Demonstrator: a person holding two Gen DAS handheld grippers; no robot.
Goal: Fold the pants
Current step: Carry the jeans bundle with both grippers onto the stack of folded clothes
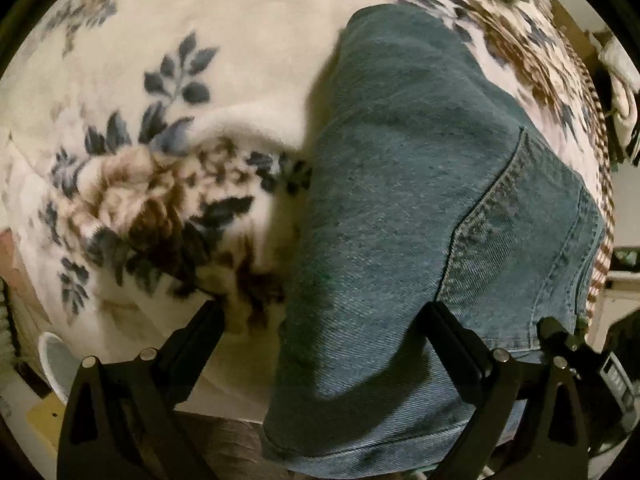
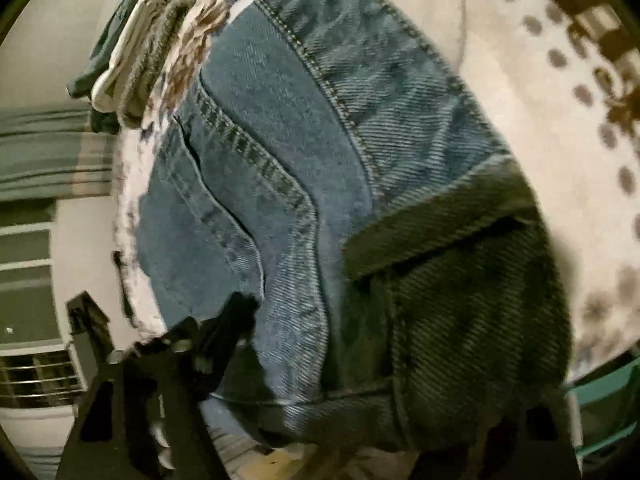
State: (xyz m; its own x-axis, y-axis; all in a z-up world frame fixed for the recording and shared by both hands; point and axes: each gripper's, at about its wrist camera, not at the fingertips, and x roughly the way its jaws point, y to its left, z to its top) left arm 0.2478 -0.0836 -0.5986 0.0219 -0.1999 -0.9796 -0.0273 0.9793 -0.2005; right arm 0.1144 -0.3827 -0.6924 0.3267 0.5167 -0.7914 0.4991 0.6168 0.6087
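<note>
Blue denim pants [image 1: 420, 200] lie on a cream floral blanket [image 1: 168, 120], stretching away from me, with a back pocket on the right. My left gripper [image 1: 324, 316] is open, its fingers spread wide just above the near end of the pants. In the right wrist view the pants [image 2: 288, 160] fill the frame with their seams and waistband. My right gripper [image 2: 360, 360] is low over the fabric; only its left finger [image 2: 232, 320] shows, the other is lost in dark shadowed denim. Whether it grips the fabric cannot be told.
A stack of folded clothes [image 2: 132, 40] sits at the blanket's far edge. A white cup-like object [image 1: 60, 364] stands at the lower left, off the blanket. Shelving and a wire rack [image 2: 36, 376] stand beyond the bed.
</note>
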